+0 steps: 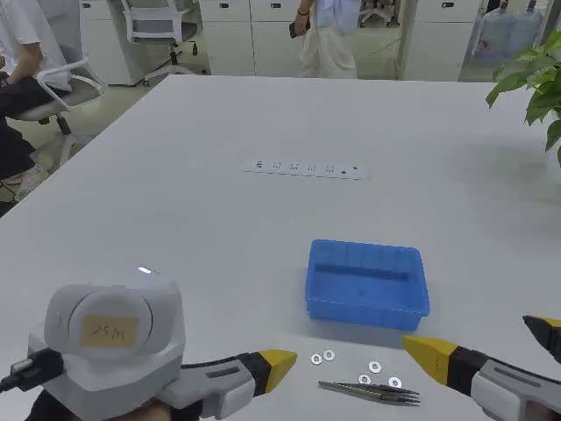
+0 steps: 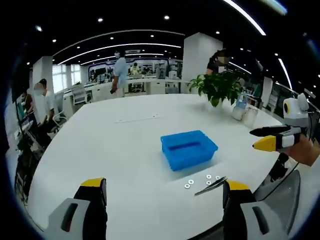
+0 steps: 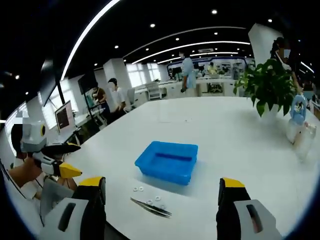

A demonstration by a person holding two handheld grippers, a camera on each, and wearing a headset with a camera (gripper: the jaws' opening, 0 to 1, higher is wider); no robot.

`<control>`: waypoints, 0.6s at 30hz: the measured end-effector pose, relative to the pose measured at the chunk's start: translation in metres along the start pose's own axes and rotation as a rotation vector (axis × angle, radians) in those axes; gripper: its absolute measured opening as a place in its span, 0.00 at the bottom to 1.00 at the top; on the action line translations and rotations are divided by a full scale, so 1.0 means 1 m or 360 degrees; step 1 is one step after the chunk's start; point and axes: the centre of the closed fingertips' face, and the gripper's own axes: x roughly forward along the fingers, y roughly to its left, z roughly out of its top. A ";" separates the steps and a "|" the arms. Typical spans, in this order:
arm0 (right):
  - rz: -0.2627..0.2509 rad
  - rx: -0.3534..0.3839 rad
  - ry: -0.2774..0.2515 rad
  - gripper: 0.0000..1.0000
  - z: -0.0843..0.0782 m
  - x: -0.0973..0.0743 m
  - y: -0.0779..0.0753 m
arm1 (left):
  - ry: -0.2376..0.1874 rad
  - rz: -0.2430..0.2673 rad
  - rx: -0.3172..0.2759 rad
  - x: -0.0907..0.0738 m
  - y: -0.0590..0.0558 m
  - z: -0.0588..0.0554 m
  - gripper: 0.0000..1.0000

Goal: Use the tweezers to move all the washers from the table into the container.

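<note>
Before you: a plain white bench point(image 1: 175, 175); a uniformly blue rectangular plastic container point(image 1: 368, 309); silvery round metal washers point(image 1: 329, 355); dull grey metal tweezers point(image 1: 372, 391). Your left hand-held gripper point(image 2: 163, 184) and right hand-held gripper point(image 3: 161, 182) are grey, tipped yellow.

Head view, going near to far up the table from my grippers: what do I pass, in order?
tweezers → washers → blue container → power strip
</note>
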 end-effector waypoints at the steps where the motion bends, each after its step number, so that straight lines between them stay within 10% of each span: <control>1: 0.0002 -0.0001 0.0001 0.93 0.000 0.000 0.000 | 0.0000 0.0001 0.0000 0.000 0.000 0.000 0.99; 18: -0.0014 0.0003 0.0017 0.92 -0.003 0.000 -0.002 | 0.0027 -0.0014 0.0011 0.002 0.000 -0.003 0.99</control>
